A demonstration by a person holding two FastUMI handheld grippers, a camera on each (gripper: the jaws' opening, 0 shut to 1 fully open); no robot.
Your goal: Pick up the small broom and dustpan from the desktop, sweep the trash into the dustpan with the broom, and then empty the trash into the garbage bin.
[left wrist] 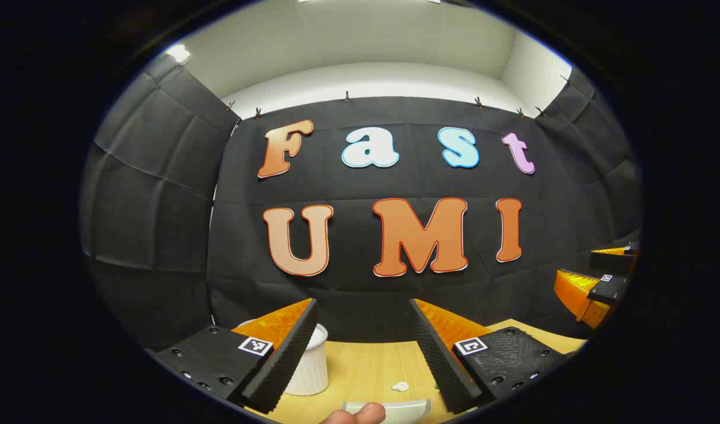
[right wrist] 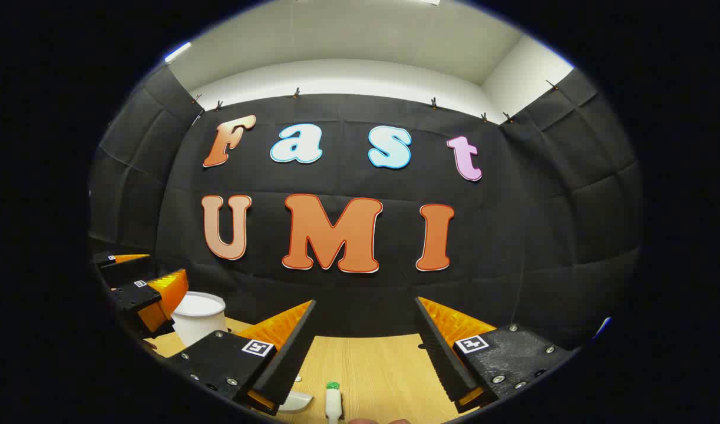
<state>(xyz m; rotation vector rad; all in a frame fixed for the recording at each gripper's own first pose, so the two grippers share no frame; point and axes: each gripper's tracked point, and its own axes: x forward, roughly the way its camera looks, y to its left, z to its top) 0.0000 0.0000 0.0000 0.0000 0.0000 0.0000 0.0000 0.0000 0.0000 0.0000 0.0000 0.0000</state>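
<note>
My left gripper (left wrist: 363,353) is up above the wooden desktop (left wrist: 366,368) with its jaws spread wide and released; there is nothing between the fingers and they touch nothing. Taking the white ribbed garbage bin (left wrist: 310,368) as my landmark, it stands on the desktop right behind my left-hand finger, partly hidden by it. To the right of the bin, out in the gap between my fingers, lies a small white scrap of trash (left wrist: 400,386). Nearer to me than the bin, at the bottom edge, I see a pale curved rim that I take for the dustpan (left wrist: 404,406), with a fingertip (left wrist: 357,414) just in front of it.

My right gripper (right wrist: 365,353) also hangs with its jaws fully apart, gripping nothing. From this side the garbage bin (right wrist: 200,318) sits far off to the left, and the other gripper (right wrist: 145,282) hovers just beside it, overlapping its left rim. Well to the right of the bin, at the bottom between my fingers, a white handle with a green end lies on the desktop (right wrist: 372,365): the small broom (right wrist: 333,400), I believe. A pale rounded edge (right wrist: 295,401) shows between it and the bin, under my left-hand finger.
</note>
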